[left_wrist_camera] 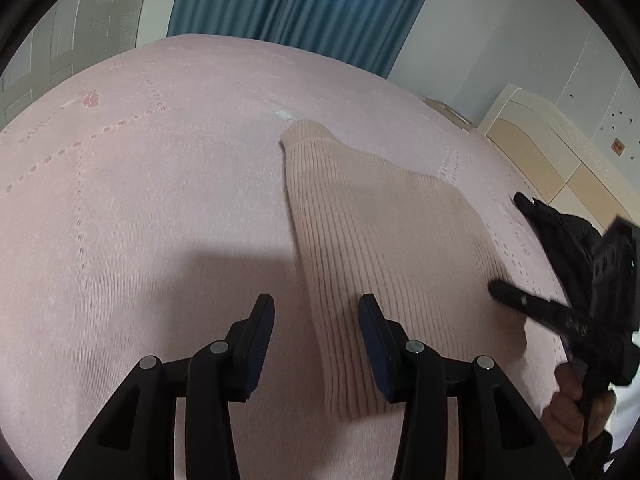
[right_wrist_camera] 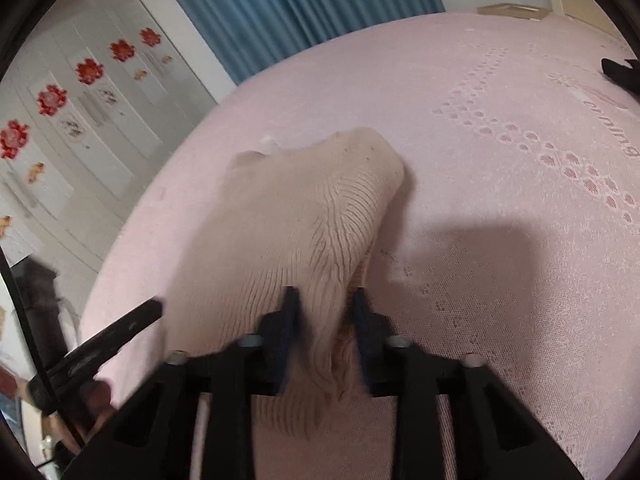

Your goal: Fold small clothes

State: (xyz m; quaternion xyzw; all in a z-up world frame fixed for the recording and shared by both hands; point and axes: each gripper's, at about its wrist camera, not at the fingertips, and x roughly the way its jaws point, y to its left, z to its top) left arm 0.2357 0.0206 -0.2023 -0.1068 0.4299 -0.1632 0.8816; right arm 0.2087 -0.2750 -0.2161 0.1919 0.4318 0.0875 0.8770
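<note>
A beige ribbed knit garment (left_wrist_camera: 384, 248) lies on the pink bedspread (left_wrist_camera: 140, 200). My left gripper (left_wrist_camera: 316, 324) is open and empty, just above the bed, with its right finger over the garment's left edge. In the right wrist view my right gripper (right_wrist_camera: 324, 312) has a bunched fold of the garment (right_wrist_camera: 312, 216) between its fingers, raised off the bed; the jaws stand partly apart around the fabric. The right gripper also shows in the left wrist view (left_wrist_camera: 560, 312) at the garment's right edge.
A black cloth (left_wrist_camera: 560, 224) lies on the bed at the right. Blue curtains (left_wrist_camera: 304, 0) hang behind the bed. A beige cabinet (left_wrist_camera: 560, 152) stands at the right. A wall with red flower stickers (right_wrist_camera: 88, 72) is on the left.
</note>
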